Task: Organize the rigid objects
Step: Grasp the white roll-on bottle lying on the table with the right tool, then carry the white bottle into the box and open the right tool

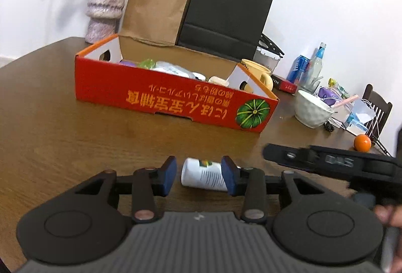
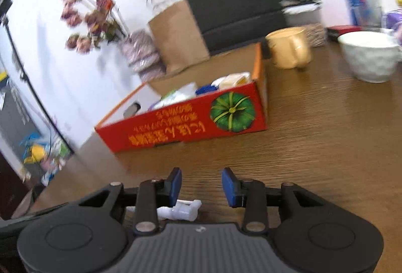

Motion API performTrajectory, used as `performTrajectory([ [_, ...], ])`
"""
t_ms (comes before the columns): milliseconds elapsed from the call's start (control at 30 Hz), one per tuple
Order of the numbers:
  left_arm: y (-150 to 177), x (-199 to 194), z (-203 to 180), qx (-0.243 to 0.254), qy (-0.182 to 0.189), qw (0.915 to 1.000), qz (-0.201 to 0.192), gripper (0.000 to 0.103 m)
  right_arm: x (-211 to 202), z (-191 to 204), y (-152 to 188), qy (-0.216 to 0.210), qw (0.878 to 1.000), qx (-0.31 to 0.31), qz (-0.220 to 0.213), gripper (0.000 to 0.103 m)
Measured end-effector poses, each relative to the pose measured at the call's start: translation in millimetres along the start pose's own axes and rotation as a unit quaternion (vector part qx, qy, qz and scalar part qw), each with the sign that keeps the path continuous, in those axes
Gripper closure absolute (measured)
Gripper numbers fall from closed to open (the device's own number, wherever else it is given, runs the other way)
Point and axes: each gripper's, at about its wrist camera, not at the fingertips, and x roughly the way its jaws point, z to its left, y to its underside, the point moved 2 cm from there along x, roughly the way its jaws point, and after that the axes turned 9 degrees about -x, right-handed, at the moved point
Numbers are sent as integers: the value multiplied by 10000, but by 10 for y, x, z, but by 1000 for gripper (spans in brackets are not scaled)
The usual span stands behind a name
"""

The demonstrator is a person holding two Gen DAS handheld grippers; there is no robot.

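Your left gripper [image 1: 198, 175], fingers wide and empty, frames the white bottle [image 1: 204, 175] lying crosswise on the wooden table [image 1: 50, 127] before the red pumpkin box [image 1: 173, 94], while your right gripper [image 2: 202, 185], also spread, hovers beside it.

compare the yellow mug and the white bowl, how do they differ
The yellow mug is smooth, with a handle on its side; the white bowl has a dimpled faceted wall and no handle. The mug is the narrower of the two, the bowl wider at the rim. The mug stands close beside the red box; the bowl sits farther out toward the clutter. Both stand upright on the wooden table, outside the box.
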Motion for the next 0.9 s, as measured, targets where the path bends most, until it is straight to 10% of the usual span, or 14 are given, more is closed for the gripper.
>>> performTrajectory([
  [633, 9, 142, 14, -151, 234, 9995, 126, 72, 117, 80, 199, -141, 9981, 598, 78, 74],
  [900, -385, -94, -266, 194, 369, 9986, -331, 72, -144, 187, -321, -145, 9987, 329, -366, 74],
])
